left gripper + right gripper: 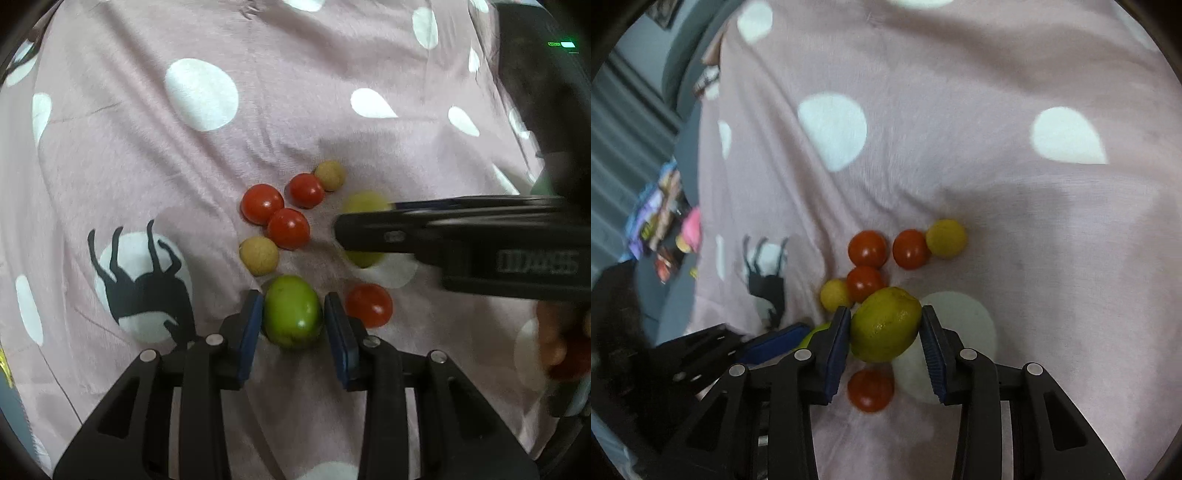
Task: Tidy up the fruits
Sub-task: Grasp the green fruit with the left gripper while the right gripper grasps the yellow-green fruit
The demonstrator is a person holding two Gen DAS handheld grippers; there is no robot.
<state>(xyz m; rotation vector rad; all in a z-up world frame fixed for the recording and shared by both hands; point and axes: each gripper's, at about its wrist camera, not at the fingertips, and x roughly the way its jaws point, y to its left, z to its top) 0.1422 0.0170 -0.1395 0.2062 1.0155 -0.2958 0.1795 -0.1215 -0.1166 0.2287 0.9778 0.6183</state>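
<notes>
My left gripper [293, 314] is shut on a green fruit [292, 312] resting on the pink spotted cloth [184, 177]. My right gripper [884, 325] is shut on a yellow-green lemon [885, 324], held just above the cloth; the lemon [364, 203] also shows in the left wrist view behind the right gripper's finger [424, 229]. Three red tomatoes [288, 228] and two small tan fruits [258, 255] lie clustered just beyond. Another tomato [369, 305] lies to the right of the green fruit; it also shows under the lemon in the right wrist view [870, 389].
The cloth has white dots and a black deer print [144, 291]. In the right wrist view, the cloth's left edge [701, 206] drops off to grey floor with colourful packets [657, 218]. The person's hand [561, 339] shows at the right.
</notes>
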